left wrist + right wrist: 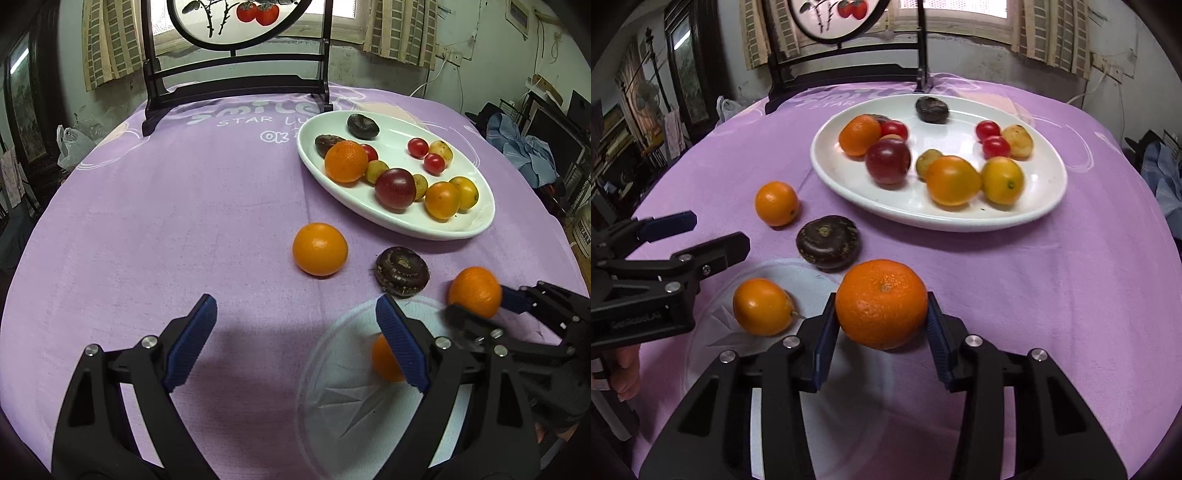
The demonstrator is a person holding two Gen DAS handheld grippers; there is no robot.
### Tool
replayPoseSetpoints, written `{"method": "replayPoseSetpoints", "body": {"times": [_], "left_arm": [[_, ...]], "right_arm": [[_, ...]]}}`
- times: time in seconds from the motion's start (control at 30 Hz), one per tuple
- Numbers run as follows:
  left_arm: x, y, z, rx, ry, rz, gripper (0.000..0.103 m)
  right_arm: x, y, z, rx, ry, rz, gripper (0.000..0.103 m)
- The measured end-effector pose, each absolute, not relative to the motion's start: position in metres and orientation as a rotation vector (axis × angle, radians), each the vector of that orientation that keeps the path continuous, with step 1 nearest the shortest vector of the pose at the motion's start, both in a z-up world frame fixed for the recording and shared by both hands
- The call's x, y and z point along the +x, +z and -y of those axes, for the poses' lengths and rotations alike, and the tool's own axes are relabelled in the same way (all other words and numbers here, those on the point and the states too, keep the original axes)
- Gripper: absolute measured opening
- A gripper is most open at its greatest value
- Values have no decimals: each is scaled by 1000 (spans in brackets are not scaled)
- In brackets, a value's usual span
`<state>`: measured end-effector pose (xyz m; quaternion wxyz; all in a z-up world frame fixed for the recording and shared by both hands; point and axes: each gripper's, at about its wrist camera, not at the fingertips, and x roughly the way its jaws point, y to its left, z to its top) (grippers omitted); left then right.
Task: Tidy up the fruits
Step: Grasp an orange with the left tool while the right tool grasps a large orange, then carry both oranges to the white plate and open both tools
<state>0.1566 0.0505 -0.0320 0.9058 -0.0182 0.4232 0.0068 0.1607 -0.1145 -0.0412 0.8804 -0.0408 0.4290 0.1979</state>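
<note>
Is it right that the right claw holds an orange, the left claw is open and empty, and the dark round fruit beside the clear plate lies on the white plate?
One point is wrong. The dark round fruit lies on the purple cloth, outside the white plate; the right wrist view shows it. The right claw does hold the orange, and the left claw is open and empty.

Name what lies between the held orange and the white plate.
Right-wrist view: only bare purple cloth separates the held orange from the white plate; the dark fruit sits leftward.
</note>
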Motion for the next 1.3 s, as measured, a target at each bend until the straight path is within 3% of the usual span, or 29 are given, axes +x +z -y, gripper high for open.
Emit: {"method": "replayPoseSetpoints", "body": {"times": [0.57, 0.63, 0.7, 0.83, 0.9, 1.3], "left_arm": [[144, -46, -8, 56, -150, -863, 85], [144, -49, -4, 64, -175, -874, 80], [145, -54, -1, 54, -218, -904, 61], [143, -57, 6, 71, -252, -903, 49], [142, -58, 9, 80, -266, -903, 36], [140, -40, 6, 59, -220, -875, 35]], "right_arm": [[151, -31, 165, 31, 399, -866, 45], [152, -30, 166, 33, 397, -864, 45], [152, -30, 167, 38, 396, -863, 45], [152, -29, 167, 38, 395, -861, 45], [152, -29, 167, 36, 393, -862, 45], [148, -22, 167, 19, 393, -807, 45]]}}
